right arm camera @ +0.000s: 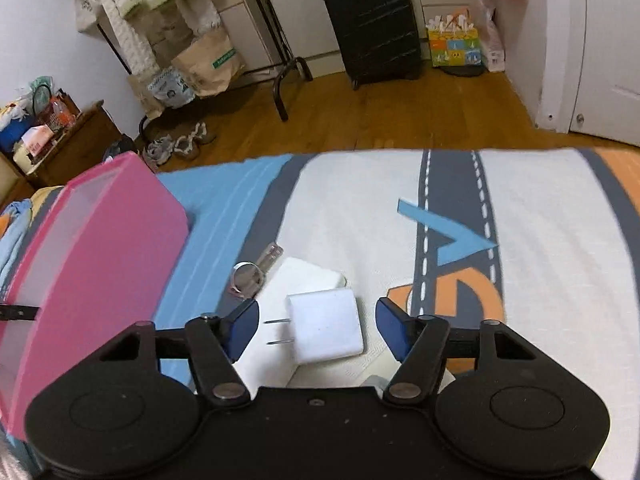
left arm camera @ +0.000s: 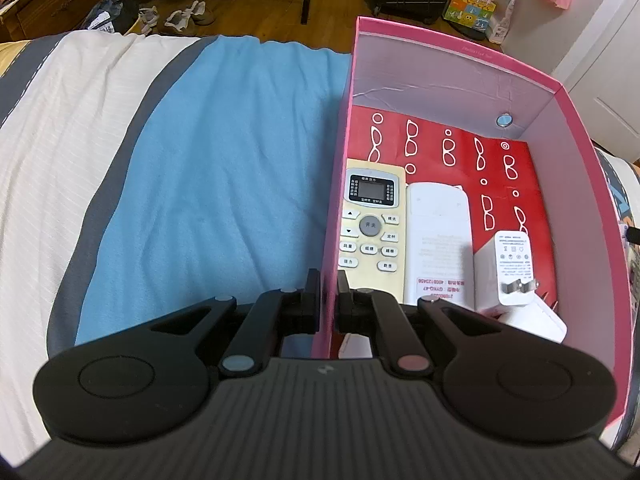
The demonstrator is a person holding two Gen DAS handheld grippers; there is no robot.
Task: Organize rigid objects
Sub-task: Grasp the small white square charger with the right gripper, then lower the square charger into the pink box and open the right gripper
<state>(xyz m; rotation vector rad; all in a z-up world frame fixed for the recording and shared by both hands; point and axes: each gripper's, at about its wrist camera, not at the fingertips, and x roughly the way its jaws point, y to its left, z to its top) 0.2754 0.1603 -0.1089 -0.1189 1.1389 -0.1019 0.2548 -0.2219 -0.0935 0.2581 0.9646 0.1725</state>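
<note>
Left gripper is clamping the pink box wall, remotes and plug inside; right gripper, jaws spread, is straddling the white charger, ring still waiting on the bed.

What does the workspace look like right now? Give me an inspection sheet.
Surface: bed cover with blue, grey and white road pattern.
Job's things: pink box holds a yellowed remote, a white remote face down and a white plug adapter; a white charger with prongs pointing left lies outside on the cover.
Clutter: small clear and metal item beside the charger, unidentifiable.
Grippers: left claw shut on the box's side wall; right claw open, straddling the charger.
Cables: nothing seen.
Surroundings: black suitcase, shoes on wood floor.
</note>
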